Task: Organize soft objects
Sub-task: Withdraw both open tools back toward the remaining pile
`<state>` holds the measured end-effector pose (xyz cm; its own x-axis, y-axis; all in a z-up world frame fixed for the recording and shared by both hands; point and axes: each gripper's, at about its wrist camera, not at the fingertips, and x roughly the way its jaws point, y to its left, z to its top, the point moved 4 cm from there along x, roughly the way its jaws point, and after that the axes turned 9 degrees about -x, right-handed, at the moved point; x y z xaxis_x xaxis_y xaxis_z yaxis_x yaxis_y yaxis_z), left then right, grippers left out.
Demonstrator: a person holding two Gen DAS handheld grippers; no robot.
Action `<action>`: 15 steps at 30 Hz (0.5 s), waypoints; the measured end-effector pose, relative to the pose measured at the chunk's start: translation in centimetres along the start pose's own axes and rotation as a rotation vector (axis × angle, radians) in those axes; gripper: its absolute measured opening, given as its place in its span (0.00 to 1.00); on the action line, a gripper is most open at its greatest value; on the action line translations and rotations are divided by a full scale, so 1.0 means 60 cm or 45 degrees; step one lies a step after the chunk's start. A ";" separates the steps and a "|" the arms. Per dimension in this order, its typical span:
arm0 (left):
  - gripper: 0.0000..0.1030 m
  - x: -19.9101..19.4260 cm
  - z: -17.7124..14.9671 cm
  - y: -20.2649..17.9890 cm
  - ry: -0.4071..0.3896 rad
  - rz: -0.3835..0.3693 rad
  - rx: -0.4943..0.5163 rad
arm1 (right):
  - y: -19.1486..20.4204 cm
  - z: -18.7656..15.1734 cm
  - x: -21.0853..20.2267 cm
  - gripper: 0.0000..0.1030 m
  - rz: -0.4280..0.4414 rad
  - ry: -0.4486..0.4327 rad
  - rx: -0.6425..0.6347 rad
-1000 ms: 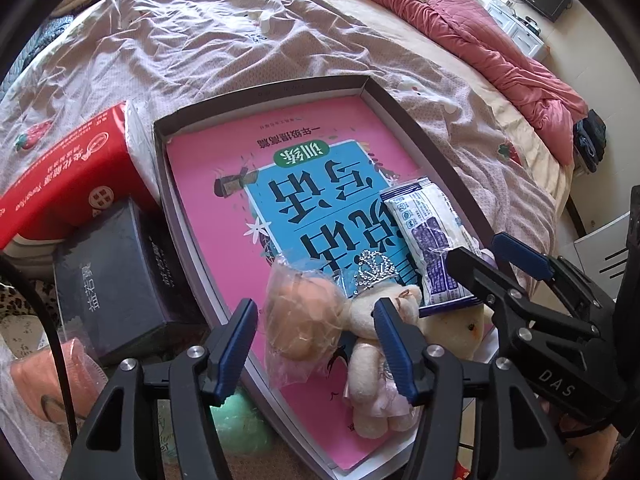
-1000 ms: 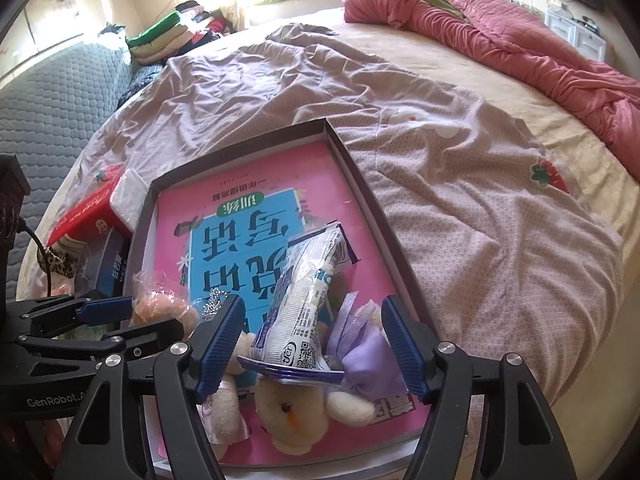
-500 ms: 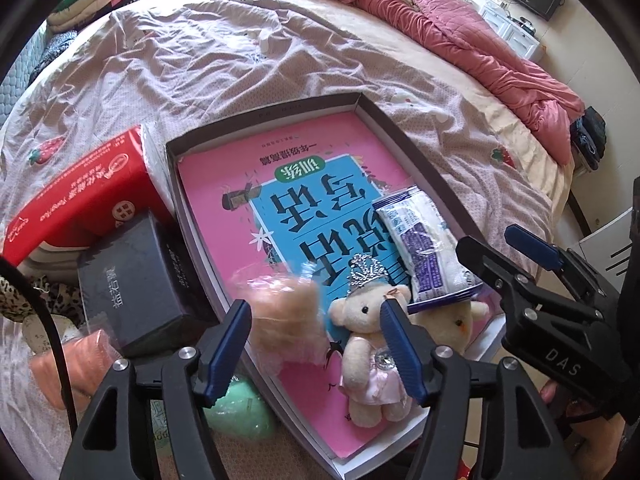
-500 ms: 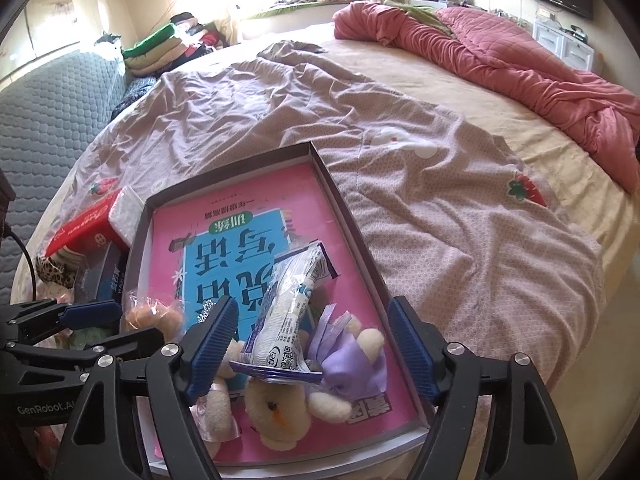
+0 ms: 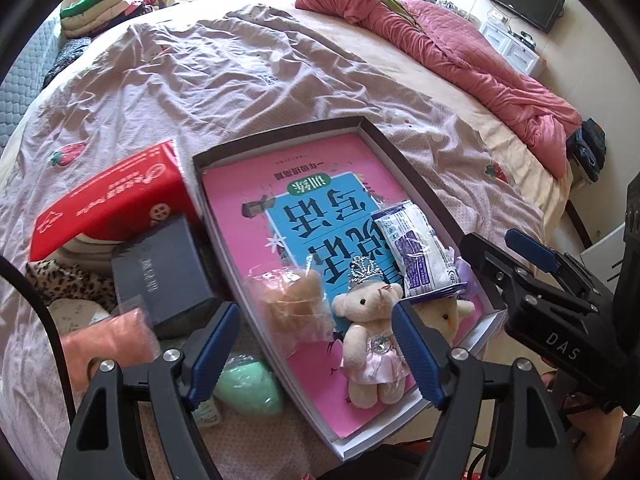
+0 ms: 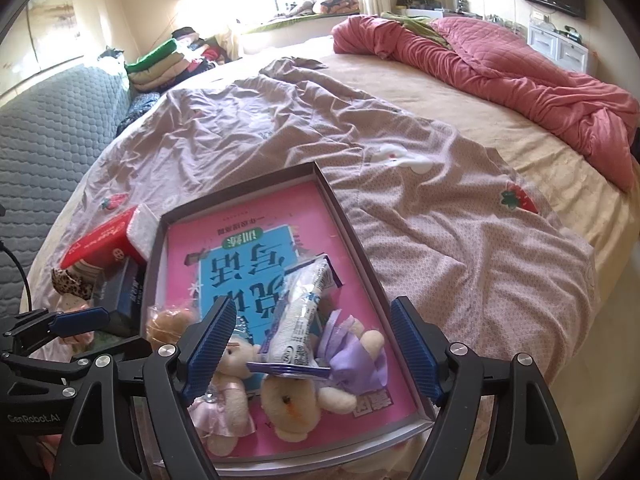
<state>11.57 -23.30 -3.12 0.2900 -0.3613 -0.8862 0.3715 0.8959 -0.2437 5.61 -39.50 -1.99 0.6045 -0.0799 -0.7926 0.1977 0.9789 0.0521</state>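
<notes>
A dark-rimmed tray lined with a pink book holds the soft things. A brown plush in a clear bag lies at its left rim. Beside it is a crowned bear in a pink dress. A white and purple packet rests on a yellow bear in a purple dress. My left gripper hovers above the bagged plush and pink bear, its jaws opening, touching nothing. My right gripper hangs open over the packet, clear of it.
Left of the tray sit a red tissue pack, a dark box, a green soft lump and a pink bagged item. The tray's near end overhangs the bed edge. A rumpled pink quilt lies far right.
Both grippers have risen away from the tray and their jaws stand wider. The bagged plush, pink bear and packet stay lying in the tray, now lower between the fingers.
</notes>
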 end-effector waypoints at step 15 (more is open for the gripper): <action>0.77 -0.094 -0.012 0.055 -0.123 0.013 -0.084 | 0.067 0.033 -0.073 0.79 0.113 -0.157 -0.100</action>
<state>10.50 -18.13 0.77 0.3781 -0.3727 -0.8474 0.3104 0.9134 -0.2633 5.27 -35.60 2.92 0.7078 -0.0100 -0.7063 0.0811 0.9944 0.0672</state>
